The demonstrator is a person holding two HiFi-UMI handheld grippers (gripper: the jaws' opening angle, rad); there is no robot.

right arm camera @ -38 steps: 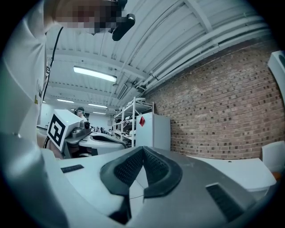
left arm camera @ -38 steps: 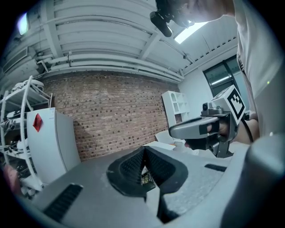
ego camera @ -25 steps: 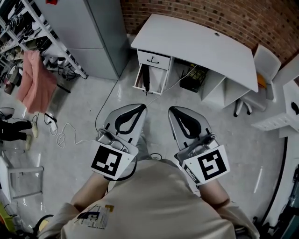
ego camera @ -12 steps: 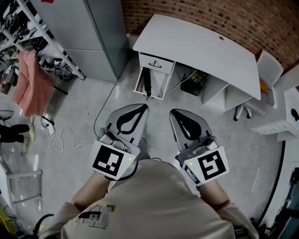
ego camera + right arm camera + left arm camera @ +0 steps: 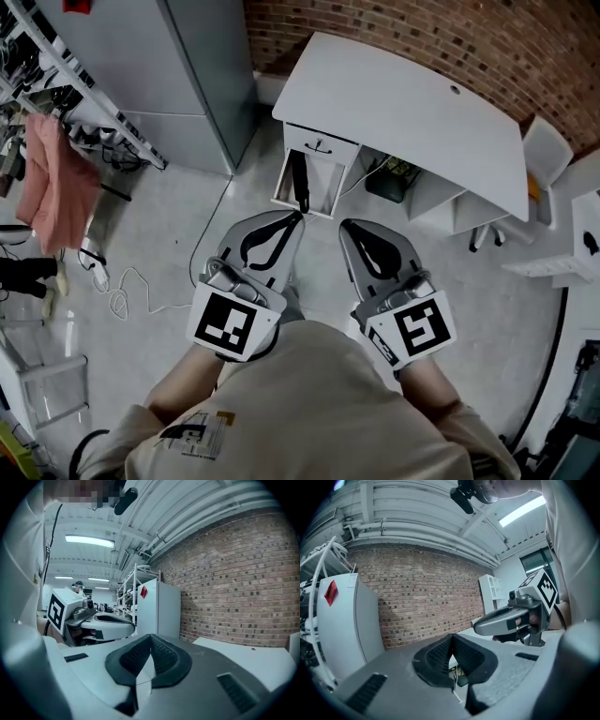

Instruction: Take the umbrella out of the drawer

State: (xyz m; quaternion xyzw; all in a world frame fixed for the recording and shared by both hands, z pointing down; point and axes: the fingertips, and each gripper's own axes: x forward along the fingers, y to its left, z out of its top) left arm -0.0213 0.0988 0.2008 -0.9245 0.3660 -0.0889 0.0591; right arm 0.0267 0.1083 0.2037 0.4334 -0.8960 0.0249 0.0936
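Pressed together and empty, the left gripper (image 5: 296, 218) and right gripper (image 5: 344, 226) hover near the open white desk drawer (image 5: 324, 178). Inside lies a slim black folded umbrella (image 5: 299, 181), probably light, with a stiff core under slippery fabric. Best pinched mid-shaft.

Left gripper (image 5: 292, 219), right gripper (image 5: 345, 226): jaws together; parallel.
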